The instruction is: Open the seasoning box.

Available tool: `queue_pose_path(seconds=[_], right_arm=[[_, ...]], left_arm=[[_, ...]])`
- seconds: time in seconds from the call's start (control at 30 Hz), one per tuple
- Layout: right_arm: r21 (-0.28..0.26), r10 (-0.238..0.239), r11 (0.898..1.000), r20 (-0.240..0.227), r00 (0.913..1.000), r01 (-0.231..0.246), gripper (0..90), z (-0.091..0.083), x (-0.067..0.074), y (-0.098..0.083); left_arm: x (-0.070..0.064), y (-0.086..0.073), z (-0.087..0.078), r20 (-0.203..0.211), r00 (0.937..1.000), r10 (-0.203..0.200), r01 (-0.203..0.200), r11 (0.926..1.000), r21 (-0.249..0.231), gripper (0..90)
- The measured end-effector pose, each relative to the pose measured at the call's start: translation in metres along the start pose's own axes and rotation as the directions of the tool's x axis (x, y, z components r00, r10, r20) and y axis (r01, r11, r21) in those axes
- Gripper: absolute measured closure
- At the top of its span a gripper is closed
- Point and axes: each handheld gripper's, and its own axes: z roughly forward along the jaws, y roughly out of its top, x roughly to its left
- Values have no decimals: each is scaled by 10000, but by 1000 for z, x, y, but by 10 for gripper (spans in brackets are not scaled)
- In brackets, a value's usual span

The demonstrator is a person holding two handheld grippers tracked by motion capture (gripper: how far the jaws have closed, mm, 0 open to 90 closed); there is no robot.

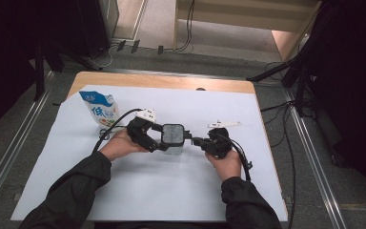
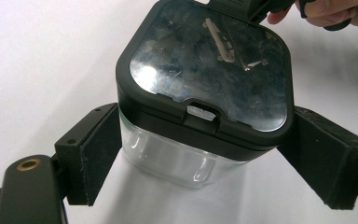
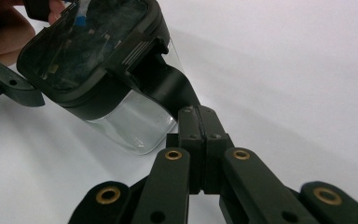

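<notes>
Between the left gripper's (image 2: pixel 205 163) pads sits the lidded clear container (image 2: pixel 205 88).

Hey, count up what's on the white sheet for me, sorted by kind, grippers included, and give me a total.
Clear containers with black lid: 1
Blue and white pouches: 1
Handheld grippers: 2, the left gripper and the right gripper
Total: 4

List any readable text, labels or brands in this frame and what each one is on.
"低": large blue character on the white and blue pouch, standing at the table's far left.
Smaller print around it on the pouch: too blurred to read.
Clear container and its black lid: no text visible.
</notes>
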Motion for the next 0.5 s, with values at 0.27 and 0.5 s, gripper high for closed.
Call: queue_pose_path(seconds=[0.27, 0.5], right_arm=[[9, -8, 10000, 31, 10000, 8, 900, 0, 0, 0], [24, -71, 10000, 5, 10000, 71, 900, 0, 0, 0]], left_arm=[[-1, 2, -4, 6, 10000, 10, -10, 9999, -102, 162], [-3, 5, -10, -29, 10000, 67, -68, 9997, -219, 166]])
